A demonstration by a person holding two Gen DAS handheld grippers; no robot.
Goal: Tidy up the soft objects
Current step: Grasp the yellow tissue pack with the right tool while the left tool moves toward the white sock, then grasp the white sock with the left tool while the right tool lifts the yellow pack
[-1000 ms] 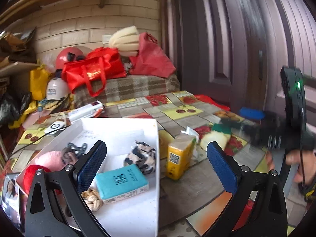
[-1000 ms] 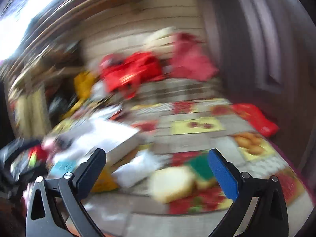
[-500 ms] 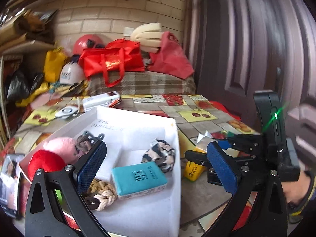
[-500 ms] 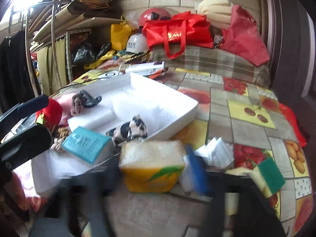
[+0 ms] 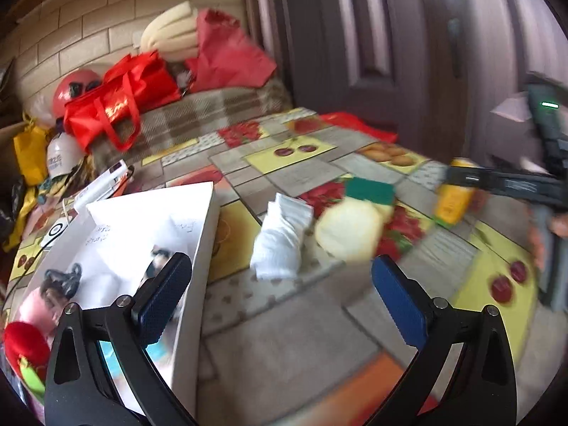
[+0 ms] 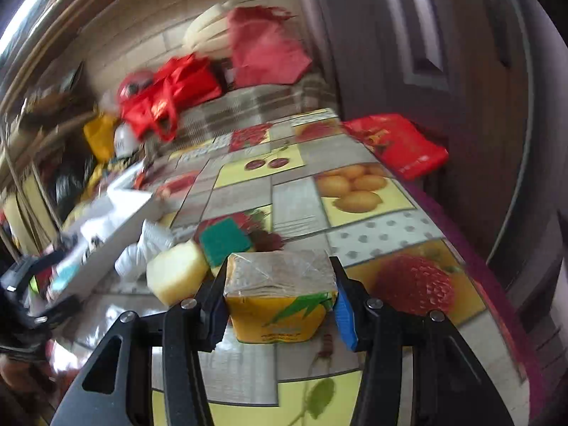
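Note:
My right gripper (image 6: pixel 280 284) is shut on a yellow tissue pack (image 6: pixel 280 301) and holds it just over the fruit-patterned table. In the left wrist view the same pack (image 5: pixel 454 206) hangs at the far right in the right gripper (image 5: pixel 472 179). My left gripper (image 5: pixel 280 294) is open with nothing between its fingers, beside the white box's (image 5: pixel 204 248) right wall. Past it lie a white folded cloth (image 5: pixel 280 245), a yellow sponge (image 5: pixel 349 232) and a green-topped sponge (image 5: pixel 369 190). The box holds several soft items, among them a pink plush (image 5: pixel 35 310) and a black hair tie (image 5: pixel 64 278).
A red packet (image 6: pixel 397 145) lies at the table's far right edge, close to a dark door (image 6: pixel 443 53). Red bags (image 5: pixel 117 106) and a cream cushion sit on a plaid-covered bench behind the table. Clutter and shelves fill the left side.
The right gripper went from wide open to shut on the tissue pack beside the box, then carried it off to the right. The left gripper's view swung right, away from the box.

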